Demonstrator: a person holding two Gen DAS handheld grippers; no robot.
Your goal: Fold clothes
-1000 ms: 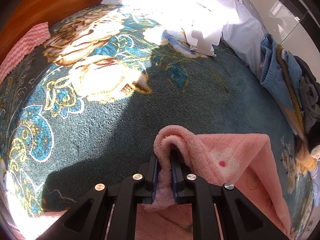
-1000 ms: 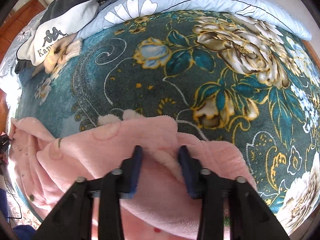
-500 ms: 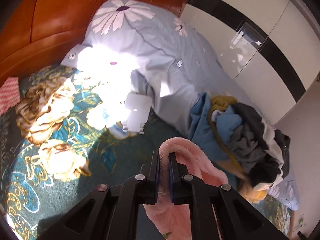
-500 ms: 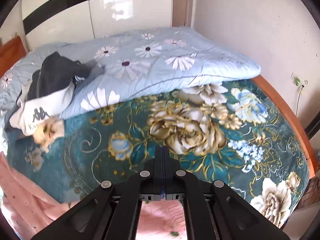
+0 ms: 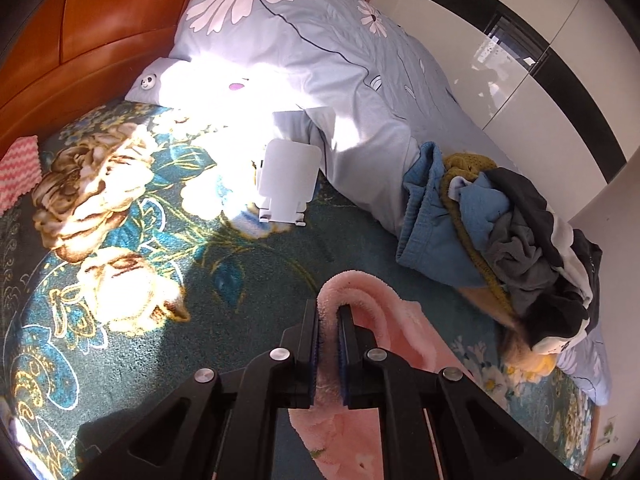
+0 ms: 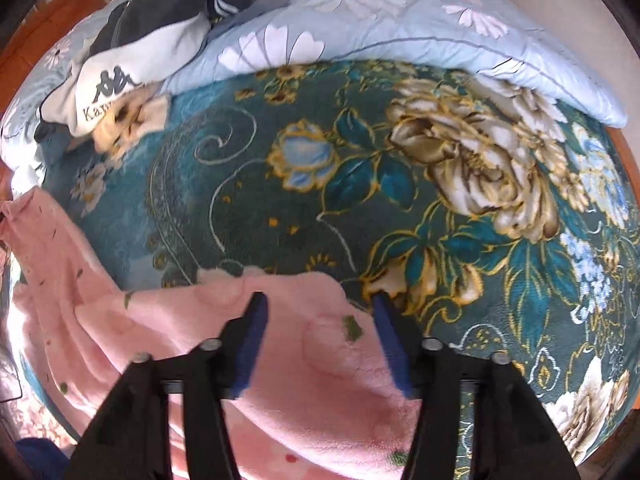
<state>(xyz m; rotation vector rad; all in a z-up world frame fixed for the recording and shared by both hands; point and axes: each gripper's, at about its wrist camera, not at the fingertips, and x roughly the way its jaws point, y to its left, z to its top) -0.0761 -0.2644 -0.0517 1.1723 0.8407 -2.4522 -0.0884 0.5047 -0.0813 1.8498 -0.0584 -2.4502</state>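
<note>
Teal floral plush bedspread (image 6: 256, 200): fluffy pink fleece garment (image 6: 320, 368) runs from L gripper (image 5: 328, 312) to R.
L pinches its raised fold; R gripper (image 6: 318, 304) just reopened, jaws wide astride the edge, no grip.

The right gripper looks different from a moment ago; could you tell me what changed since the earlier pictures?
The right gripper was shut half a second ago; its fingers have just been opening and now straddle the pink garment without pressing it. The left gripper stays clamped on a fold of that garment, lifted off the floral blanket. The clothes pile is unchanged.
</note>
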